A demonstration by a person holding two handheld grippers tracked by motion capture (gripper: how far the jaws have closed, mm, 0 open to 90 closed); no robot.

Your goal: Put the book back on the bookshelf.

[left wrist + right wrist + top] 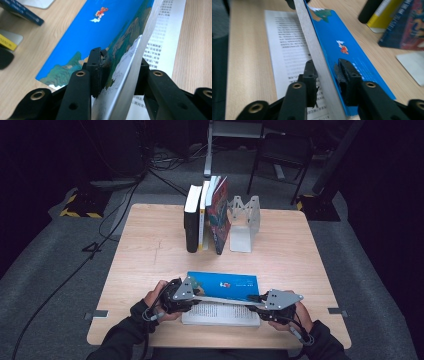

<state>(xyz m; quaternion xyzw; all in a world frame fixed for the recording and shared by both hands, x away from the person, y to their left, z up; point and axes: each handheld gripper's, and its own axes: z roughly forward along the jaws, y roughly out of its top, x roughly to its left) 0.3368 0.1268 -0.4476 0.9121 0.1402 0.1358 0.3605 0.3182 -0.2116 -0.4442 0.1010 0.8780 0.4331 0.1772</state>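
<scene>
Right gripper (pixel 325 71) straddles the blue book's (pixel 342 37) lifted cover

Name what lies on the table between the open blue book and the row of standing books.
Nothing: in the high view, bare table separates the blue book from the standing books.

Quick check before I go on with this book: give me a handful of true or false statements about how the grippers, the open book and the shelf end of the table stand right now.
1. The left gripper and the right gripper each have the blue cover between their jaws. True.
2. The blue book lies shut on the table. False: it is open, the cover lifted off a printed page.
3. Several books stand upright at the far side of the table. True.
4. The metal bookend stands left of the upright books. False: it stands to their right.
5. The cover's blue face points toward the person. False: it faces the upright books.
</scene>
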